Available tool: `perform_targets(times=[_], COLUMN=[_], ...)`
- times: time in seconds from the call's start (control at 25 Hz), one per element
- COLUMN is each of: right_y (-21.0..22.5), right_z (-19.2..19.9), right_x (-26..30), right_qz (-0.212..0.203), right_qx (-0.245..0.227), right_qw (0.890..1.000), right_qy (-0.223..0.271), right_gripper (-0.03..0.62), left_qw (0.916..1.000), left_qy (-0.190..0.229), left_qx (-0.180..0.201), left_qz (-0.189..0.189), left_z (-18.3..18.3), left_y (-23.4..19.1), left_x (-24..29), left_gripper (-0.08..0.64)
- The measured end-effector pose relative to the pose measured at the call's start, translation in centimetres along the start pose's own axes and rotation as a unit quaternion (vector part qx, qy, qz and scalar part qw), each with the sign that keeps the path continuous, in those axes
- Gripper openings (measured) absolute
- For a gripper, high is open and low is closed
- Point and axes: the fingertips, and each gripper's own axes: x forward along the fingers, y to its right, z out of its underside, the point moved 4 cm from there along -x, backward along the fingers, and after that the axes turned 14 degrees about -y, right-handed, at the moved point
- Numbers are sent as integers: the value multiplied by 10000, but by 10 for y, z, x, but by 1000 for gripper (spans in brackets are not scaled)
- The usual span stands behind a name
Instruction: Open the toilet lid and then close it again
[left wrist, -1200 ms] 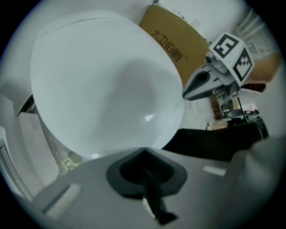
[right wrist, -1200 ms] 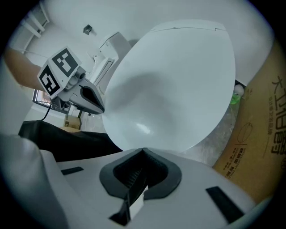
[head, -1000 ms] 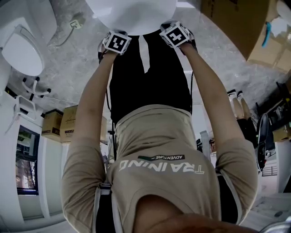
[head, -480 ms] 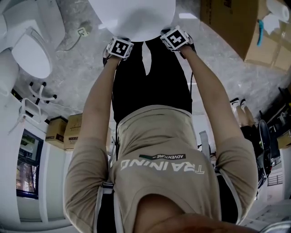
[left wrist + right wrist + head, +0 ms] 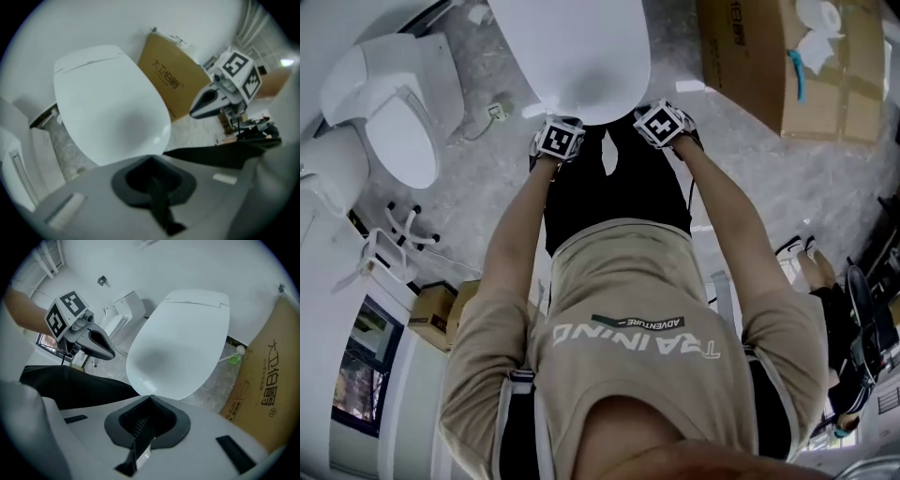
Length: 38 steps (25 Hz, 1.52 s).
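Head view: toilet lid point(image 5: 581, 47) down, left tongs point(image 5: 560, 141) and right tongs point(image 5: 664, 125) at its front edge; left gripper view: tongs pinched together, empty; right gripper view: likewise, so probably pre-lift, next hooking under the rim.

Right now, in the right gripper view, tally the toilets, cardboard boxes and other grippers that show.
toilets: 2, the near toilet and the far toilet
cardboard box: 1
left gripper: 1
total: 4
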Motion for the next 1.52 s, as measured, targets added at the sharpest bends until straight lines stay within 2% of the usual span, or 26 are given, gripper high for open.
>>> perform_targets(times=[0.12,0.24,0.4,0.56,0.68,0.8,0.92,1.04,1.12,1.24,1.36,1.44,1.52], right_y=[0,-10,-33,-51,-64,-76,-87,-96,-101,-110,-116,-122,-132], right_z=[-16,-23,-35,-56,-72,-83,-97,-114,-125,-141,-151,-154,-157], right_x=[-30,-62,-109,-160,-191,-225,-257,-291,-317,-355,-392,-418,-444], right_qz=[309,595,693,881,1081,1468,1842,1989,2073,2222,2412,2410,2351], right_qx=[-118,-193,-238,-234,-413,-759,-1043,-1127,-1147,-1178,-1187,-1151,-1128], right_qw=[9986,9950,9898,9790,9687,9564,9418,9273,9155,8925,8688,8555,8410], right_qy=[411,782,1218,1824,2194,2407,2612,2964,3251,3745,4159,4436,4741], right_gripper=[14,14,14,14,14,14,14,14,14,14,14,14,14], left_qw=[9993,9969,9904,9829,9731,9587,9418,9236,9083,8796,8448,8230,8049], left_qy=[360,745,1306,1811,2236,2746,3225,3621,3917,4425,4955,5271,5518], left_qx=[-23,-234,-445,-246,-63,-158,-289,-155,-35,79,153,158,151], left_qz=[-81,70,-25,-237,-551,-726,-904,-1246,-1469,-1747,-2012,-2111,-2177], left_z=[-15,-24,-36,-45,-53,-60,-66,-74,-81,-88,-91,-91,-89], left_y=[-1,9,17,23,20,13,2,-2,1,8,18,25,31], left_x=[-33,-66,-114,-156,-203,-244,-286,-333,-366,-414,-459,-486,-509], left_gripper=[3,3,3,3,3,3,3,3,3,3,3,3,3])
